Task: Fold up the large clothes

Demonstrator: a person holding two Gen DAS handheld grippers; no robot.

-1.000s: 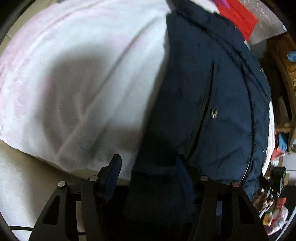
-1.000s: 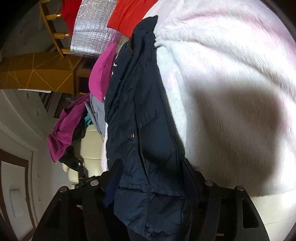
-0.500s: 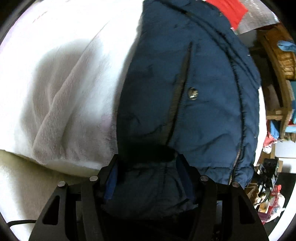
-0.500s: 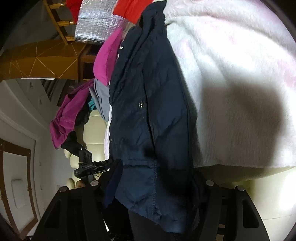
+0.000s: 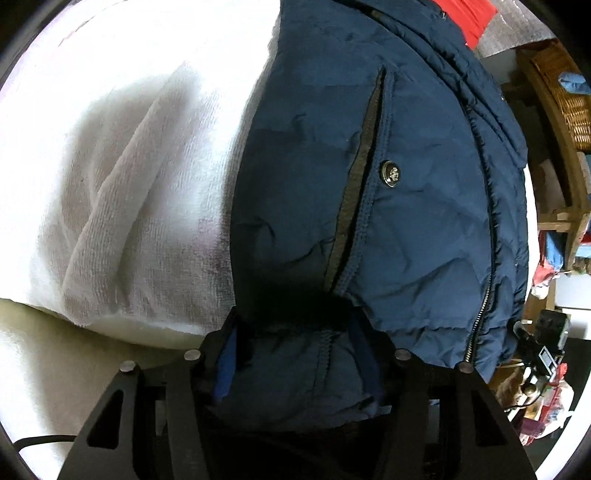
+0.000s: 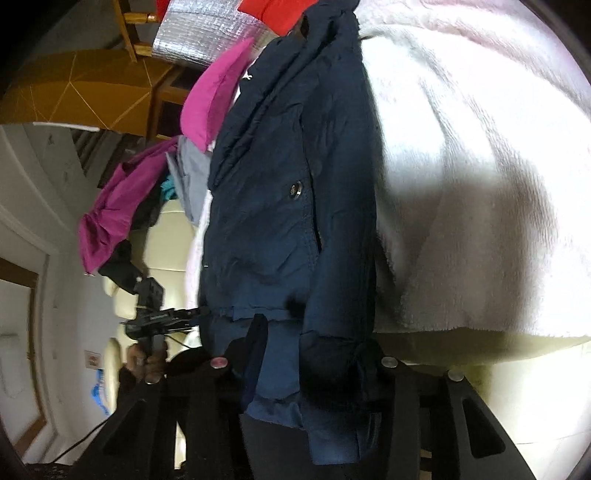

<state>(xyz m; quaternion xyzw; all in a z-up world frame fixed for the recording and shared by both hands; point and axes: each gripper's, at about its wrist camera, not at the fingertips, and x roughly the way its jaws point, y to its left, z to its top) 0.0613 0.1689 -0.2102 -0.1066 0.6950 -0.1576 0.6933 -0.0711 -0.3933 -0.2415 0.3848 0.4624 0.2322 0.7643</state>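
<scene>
Navy quilted cloth fills both views: the jacket (image 5: 388,206) lies along one side of a white fleece blanket (image 5: 122,177), its hem at the near edge, where we take it with both grippers. Our left gripper (image 5: 295,365) has the padded hem bunched between its blue pads and its jaws are closing on the bulk; the pads already press into the cloth. Our right gripper (image 6: 314,369) is closing too, with a hem corner and a dangling fold of the jacket caught between its fingers. We judge that two holds on one hem are taken so the bottom can be lifted flat and carried up toward the collar, without the slippery shell sagging in the middle.

Around the jacket lie a magenta garment (image 6: 218,96), a grey one (image 6: 188,184) and a red cloth (image 6: 280,14) by a silver foil sheet (image 6: 207,40), all crowding the collar end. Those clothes could catch the fold as it lands. A wicker basket (image 5: 565,96) on a wooden shelf stands off to the side, well clear. A hand (image 6: 147,365) shows low in the right view.
</scene>
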